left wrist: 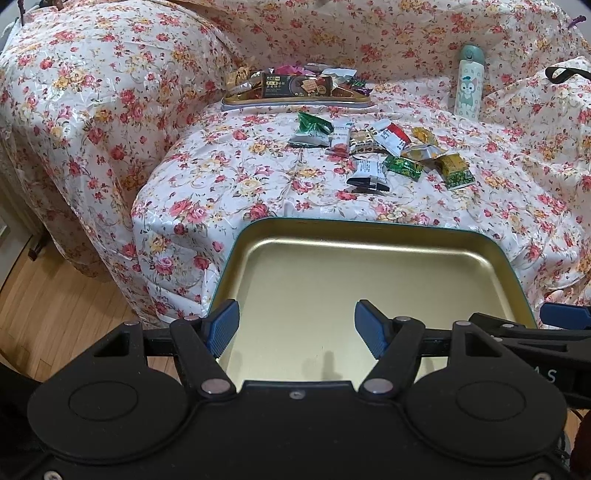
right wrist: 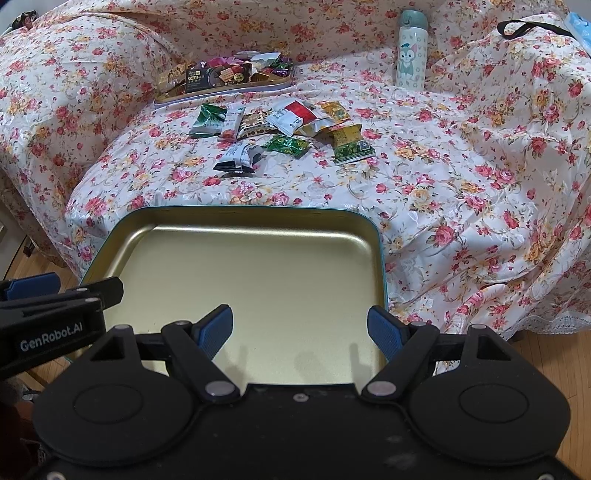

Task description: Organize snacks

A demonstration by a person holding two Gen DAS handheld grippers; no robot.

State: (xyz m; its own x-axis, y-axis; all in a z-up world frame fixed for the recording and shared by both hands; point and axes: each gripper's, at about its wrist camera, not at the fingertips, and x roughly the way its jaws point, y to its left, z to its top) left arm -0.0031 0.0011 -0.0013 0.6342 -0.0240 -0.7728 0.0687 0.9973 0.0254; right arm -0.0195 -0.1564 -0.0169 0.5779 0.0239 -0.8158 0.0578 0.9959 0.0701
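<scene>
Crinkly snack packets (left wrist: 373,147) lie beyond smooth, round-cornered gold tin (left wrist: 369,236).

Left claw (left wrist: 297,326) and right claw (right wrist: 300,329) gape, angled downward.

A floral cloth (left wrist: 221,166) with red and yellow roses on a pale ground covers the whole seat and drapes over its back and arms, wrinkled and glossy. At the far right a pale green bottle (left wrist: 469,83) with a cartoon cat stands upright against the backrest. A black strap (right wrist: 532,27) loops over the cloth farther right. Wooden floor (left wrist: 55,295) shows at the near left, below the hanging edge of the cloth.
</scene>
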